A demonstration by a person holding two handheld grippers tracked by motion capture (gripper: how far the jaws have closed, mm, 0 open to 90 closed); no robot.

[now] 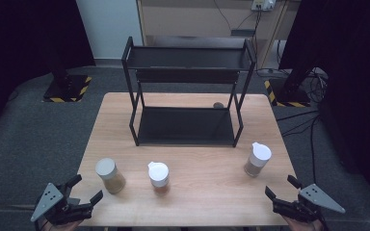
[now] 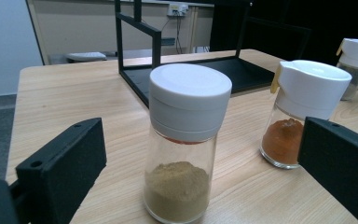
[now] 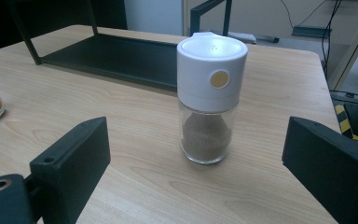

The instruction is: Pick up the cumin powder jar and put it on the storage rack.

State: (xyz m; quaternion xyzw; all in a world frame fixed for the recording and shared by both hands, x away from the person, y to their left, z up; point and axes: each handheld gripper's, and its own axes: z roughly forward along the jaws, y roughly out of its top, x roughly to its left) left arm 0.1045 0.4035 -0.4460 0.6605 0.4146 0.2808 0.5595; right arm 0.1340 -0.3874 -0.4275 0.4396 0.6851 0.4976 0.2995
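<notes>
Three glass spice jars with white lids stand along the table's near half. The left jar [image 1: 110, 175] [image 2: 184, 140] holds tan powder, the middle jar [image 1: 159, 177] [image 2: 303, 112] orange powder, the right jar [image 1: 257, 160] [image 3: 209, 95] brownish powder. My left gripper [image 1: 85, 189] [image 2: 200, 182] is open at the near left corner, its jaws wide on either side of the tan jar, a little short of it. Open too, my right gripper [image 1: 282, 187] [image 3: 200, 172] sits at the near right corner and faces the right jar from a short way off.
A black two-tier metal rack [image 1: 188, 96] stands at the middle back of the wooden table [image 1: 207, 202], both shelves bare. A small dark object [image 1: 218, 105] lies behind it. Stands with striped bases [image 1: 67, 89] flank the table on the floor.
</notes>
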